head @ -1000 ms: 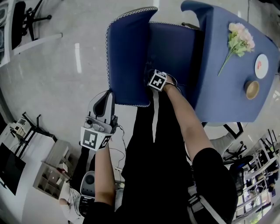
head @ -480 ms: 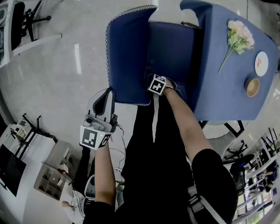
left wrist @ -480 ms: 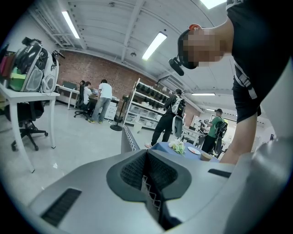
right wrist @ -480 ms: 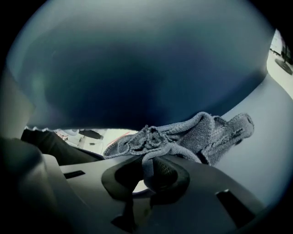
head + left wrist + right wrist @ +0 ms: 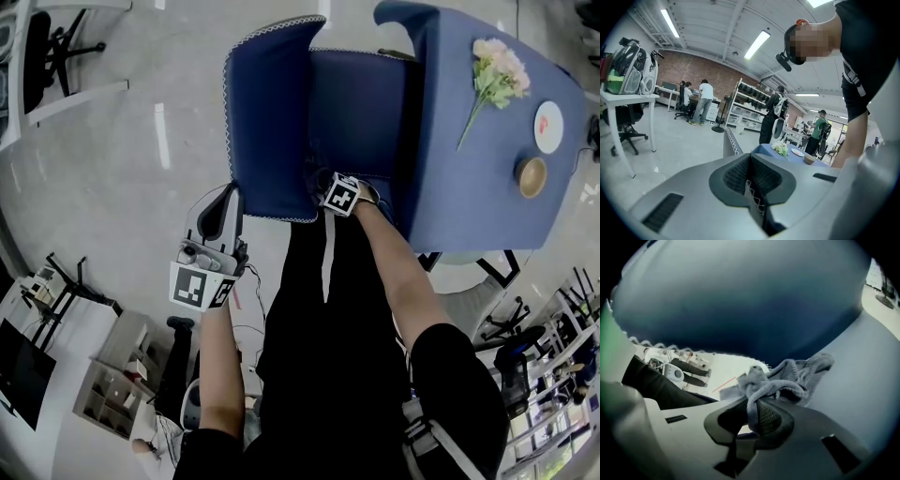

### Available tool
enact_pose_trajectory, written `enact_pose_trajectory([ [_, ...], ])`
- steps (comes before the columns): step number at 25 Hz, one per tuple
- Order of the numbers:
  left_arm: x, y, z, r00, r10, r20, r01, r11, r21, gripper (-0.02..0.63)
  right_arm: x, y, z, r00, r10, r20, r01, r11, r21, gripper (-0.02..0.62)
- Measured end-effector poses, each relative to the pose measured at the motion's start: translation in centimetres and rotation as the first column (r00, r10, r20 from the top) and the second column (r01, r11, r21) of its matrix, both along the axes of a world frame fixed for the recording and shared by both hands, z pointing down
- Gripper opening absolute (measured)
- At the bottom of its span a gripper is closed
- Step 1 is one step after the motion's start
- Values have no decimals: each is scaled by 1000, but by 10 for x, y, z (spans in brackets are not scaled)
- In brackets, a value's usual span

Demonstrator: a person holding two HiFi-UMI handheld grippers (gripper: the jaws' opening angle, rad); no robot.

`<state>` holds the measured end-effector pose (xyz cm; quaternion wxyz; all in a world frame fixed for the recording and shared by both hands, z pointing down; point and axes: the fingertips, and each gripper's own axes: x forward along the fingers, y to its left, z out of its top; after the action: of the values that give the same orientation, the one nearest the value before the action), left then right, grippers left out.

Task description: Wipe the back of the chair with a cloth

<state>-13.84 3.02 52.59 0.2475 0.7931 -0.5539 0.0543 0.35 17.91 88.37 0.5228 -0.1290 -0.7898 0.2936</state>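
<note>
Right claw: your right gripper (image 5: 323, 180) (image 5: 757, 417) has its jaws clamped on a bunched grey cloth (image 5: 787, 376), which sticks out past the tips.
Cloth position: it sits right up against the blue chair (image 5: 267, 122), at the lower edge of the back near the white zigzag trim. Whether it is actually pressing on the fabric can't be made out.
Left claw: your left gripper (image 5: 223, 208) (image 5: 752, 185) has its jaws closed together with nothing between them.
Left claw position: you hold it to the left of the chair, just beside the back's outer edge, over the floor.
Chair: its back fills most of the right gripper view.
Table: the blue table (image 5: 478, 169) stands just beside the chair on its far side.
On the table: flowers (image 5: 494, 77), a small plate (image 5: 547, 127) and a bowl (image 5: 531, 176).
</note>
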Motion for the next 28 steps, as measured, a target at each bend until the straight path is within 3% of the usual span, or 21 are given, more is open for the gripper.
enact_pose_trajectory([
  [4,-1,2,-4,1000,3,-23,-3,1000,-11,25,7,-10,-34,1000,31,-2,-31,998,46,59],
  [7,0,4,-8,1000,8,-10,-9,1000,-24,25,14,-12,-57,995,103,13,-104,993,57,59],
  [12,-3,10,-19,999,16,-42,-19,998,-55,25,16,-26,-115,980,178,95,-190,971,145,60],
  [17,5,17,-29,994,103,26,-101,992,-72,25,23,-41,-177,954,248,165,-282,931,232,59],
  [22,12,37,-59,987,153,41,-151,987,-46,25,23,-47,-248,921,301,247,-368,881,298,58],
  [28,13,54,-83,981,182,62,-180,983,-22,25,3,-53,-343,869,294,398,-441,825,354,58],
])
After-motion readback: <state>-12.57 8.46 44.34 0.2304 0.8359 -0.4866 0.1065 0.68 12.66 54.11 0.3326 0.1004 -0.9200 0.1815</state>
